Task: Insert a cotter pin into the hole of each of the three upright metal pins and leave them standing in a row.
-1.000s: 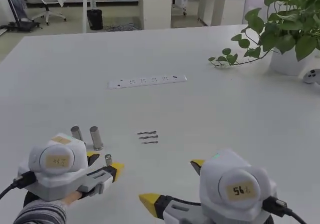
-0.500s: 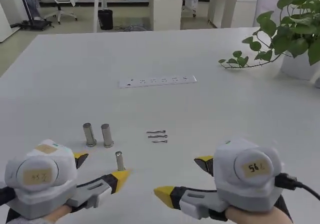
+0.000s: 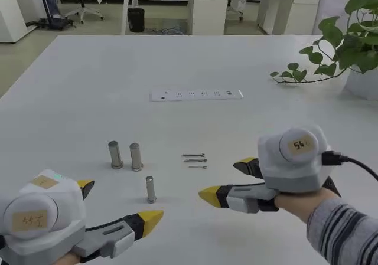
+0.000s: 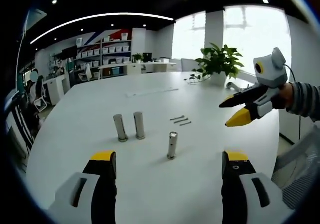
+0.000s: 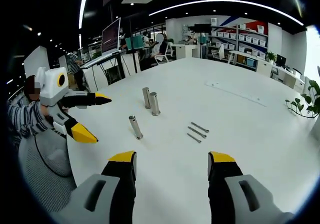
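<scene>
**Ana:** Yellow tips on both claws. Are they gripping anything?

**Ben:** No. The left claw (image 3: pixel 118 201) is spread wide with nothing between its jaws, low at the near left of the head view. The right claw (image 3: pixel 225 179) is spread as well and empty, held over the desk (image 3: pixel 266 88) at the near right with its tips pointing left.

**Ana:** Where are the metal pins?

**Ben:** Three metal pins (image 3: pixel 136 157) stand upright on the white desk. Two are side by side, close but not touching. The third pin (image 3: pixel 150 189) stands alone, nearer the person and a little right of the pair. In the left gripper view it rises just ahead of the left claw, in line with the gap between the jaws, and nothing touches it.

**Ana:** And the cotter pins?

**Ben:** Three cotter pins (image 3: pixel 195 160) lie flat and loose on the desk, parallel, one behind the other. They are to the right of the pair, apart from them, and ahead of the right claw's tips.

**Ana:** Further out?

**Ben:** A white power strip (image 3: pixel 196 94) lies across the desk beyond the pins. A leafy plant (image 3: pixel 348 41) in a white pot stands at the far right.
</scene>
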`<state>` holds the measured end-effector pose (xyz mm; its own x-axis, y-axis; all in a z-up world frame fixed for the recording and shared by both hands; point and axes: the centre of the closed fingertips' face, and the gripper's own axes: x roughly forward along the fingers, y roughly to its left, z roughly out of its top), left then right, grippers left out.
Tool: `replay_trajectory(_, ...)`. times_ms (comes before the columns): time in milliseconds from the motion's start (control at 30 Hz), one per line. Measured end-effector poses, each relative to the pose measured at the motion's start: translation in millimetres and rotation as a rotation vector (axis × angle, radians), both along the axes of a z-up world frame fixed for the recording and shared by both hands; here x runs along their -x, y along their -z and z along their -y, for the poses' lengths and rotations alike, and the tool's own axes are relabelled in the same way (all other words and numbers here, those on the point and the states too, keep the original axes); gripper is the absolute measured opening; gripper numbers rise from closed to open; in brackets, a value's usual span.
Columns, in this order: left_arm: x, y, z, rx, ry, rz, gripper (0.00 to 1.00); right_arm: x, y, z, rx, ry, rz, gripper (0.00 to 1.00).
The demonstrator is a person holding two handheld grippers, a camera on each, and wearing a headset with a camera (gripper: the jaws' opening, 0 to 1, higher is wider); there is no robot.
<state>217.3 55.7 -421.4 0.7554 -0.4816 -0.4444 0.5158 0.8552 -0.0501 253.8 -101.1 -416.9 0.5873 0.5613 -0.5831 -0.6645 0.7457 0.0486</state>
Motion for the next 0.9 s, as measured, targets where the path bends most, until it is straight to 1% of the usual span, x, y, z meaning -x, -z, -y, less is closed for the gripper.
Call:
replay_trajectory(67, 1.3, -0.3, -2.5, 0.000, -0.003, 0.005, 0.87, -7.6, 1.6, -1.6, 0.014, -0.024, -0.009, 0.49)
replay_trajectory(100, 1.3, -1.1, -3.0, 0.013, -0.007, 0.007, 0.88, -10.3, 2.7, -2.3, 0.027, -0.041, -0.007, 0.47)
replay_trajectory(133, 1.2, -0.7, -3.9, 0.016, -0.009, 0.003, 0.88, -12.7, 4.1, -3.0, 0.038, -0.053, -0.013, 0.46)
replay_trajectory(200, 0.5, 0.5, -6.2, 0.009, -0.015, 0.005, 0.90, -19.5, 7.5, -5.7, 0.061, -0.087, -0.015, 0.42)
replay_trajectory(267, 0.8, 1.9, -8.4, -0.005, -0.019, 0.000, 0.92, -26.8, 13.6, -6.9, 0.087, -0.104, -0.032, 0.40)
replay_trajectory(333, 0.8, 2.1, -10.2, -0.013, -0.023, 0.006, 0.93, -34.5, 19.1, -5.2, 0.118, -0.099, -0.039, 0.38)
replay_trajectory(400, 1.1, 1.3, -12.2, -0.025, -0.025, 0.020, 0.94, -41.3, 24.6, -7.2, 0.139, -0.118, -0.040, 0.36)
replay_trajectory(433, 1.2, 1.7, -13.3, -0.031, -0.027, 0.019, 0.95, -44.6, 28.2, -8.1, 0.149, -0.124, -0.050, 0.35)
replay_trajectory(533, 0.8, 1.8, -15.1, -0.021, -0.034, 0.020, 0.95, -50.6, 34.8, -11.6, 0.166, -0.137, -0.065, 0.32)
replay_trajectory(600, -0.2, 2.4, -16.4, -0.015, -0.041, 0.020, 0.97, -52.8, 40.1, -14.0, 0.183, -0.156, -0.085, 0.30)
replay_trajectory(667, -0.6, 3.4, -18.2, -0.028, -0.045, 0.021, 0.97, -55.6, 44.3, -15.5, 0.212, -0.182, -0.081, 0.26)
replay_trajectory(733, -1.0, 3.8, -18.6, -0.024, -0.048, 0.019, 0.98, -58.3, 48.5, -16.0, 0.238, -0.191, -0.087, 0.24)
replay_trajectory(800, -1.7, 3.2, -18.9, -0.016, -0.052, 0.021, 0.98, -61.3, 51.3, -17.8, 0.248, -0.202, -0.094, 0.21)
replay_trajectory(900, -1.9, 5.9, -20.6, -0.023, -0.055, 0.011, 0.98, -63.8, 55.8, -19.7, 0.259, -0.212, -0.117, 0.20)
